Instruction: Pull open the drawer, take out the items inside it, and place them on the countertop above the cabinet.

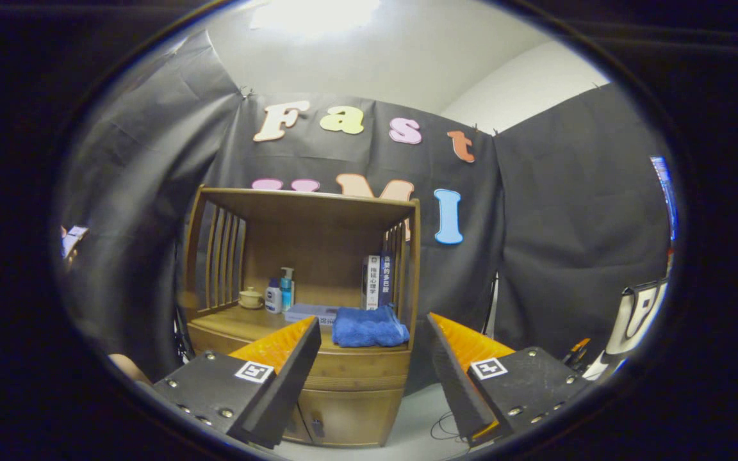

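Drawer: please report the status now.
Gripper jaws open, holding nothing. Drawer shut, beyond the jaws. Blue towel on countertop above it.

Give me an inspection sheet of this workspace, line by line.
Surface: wooden countertop under a slatted shelf frame, already carrying things.
Job's things: drawer below the countertop looks shut; its contents are hidden.
Clutter: small lidded pot, two bottles, upright books, flat box, folded blue towel.
Grippers: tongs open, fingers apart, short of the cabinet, holding nothing.
Cables: thin dark cable on the floor beside the cabinet.
Surroundings: black cloth wall, white ceiling.
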Demonstrator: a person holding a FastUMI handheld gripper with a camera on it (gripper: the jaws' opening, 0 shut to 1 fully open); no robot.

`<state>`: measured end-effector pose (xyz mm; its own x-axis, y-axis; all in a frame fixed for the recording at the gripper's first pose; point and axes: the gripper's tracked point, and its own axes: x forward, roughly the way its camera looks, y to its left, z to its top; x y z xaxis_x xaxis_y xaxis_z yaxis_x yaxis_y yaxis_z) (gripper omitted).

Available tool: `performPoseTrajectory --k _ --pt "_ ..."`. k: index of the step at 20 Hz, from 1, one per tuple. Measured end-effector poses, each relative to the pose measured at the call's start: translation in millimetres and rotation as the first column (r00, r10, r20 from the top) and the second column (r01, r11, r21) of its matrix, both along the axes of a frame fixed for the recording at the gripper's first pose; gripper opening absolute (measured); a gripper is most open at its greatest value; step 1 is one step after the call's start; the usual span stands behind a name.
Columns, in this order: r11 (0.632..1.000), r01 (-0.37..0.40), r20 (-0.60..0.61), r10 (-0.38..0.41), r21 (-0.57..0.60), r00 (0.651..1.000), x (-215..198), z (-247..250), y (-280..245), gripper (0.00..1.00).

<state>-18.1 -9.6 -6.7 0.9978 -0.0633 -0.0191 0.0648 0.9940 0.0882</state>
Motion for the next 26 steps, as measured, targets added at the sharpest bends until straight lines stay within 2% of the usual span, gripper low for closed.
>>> performPoseTrajectory --k 16,26 --pt "0.99 -0.118 -0.087 0.124 0.075 0.988 27 -51 67 0.96" --pt "0.974 -0.214 -0.177 0.225 0.077 0.958 48 -99 121 0.97"
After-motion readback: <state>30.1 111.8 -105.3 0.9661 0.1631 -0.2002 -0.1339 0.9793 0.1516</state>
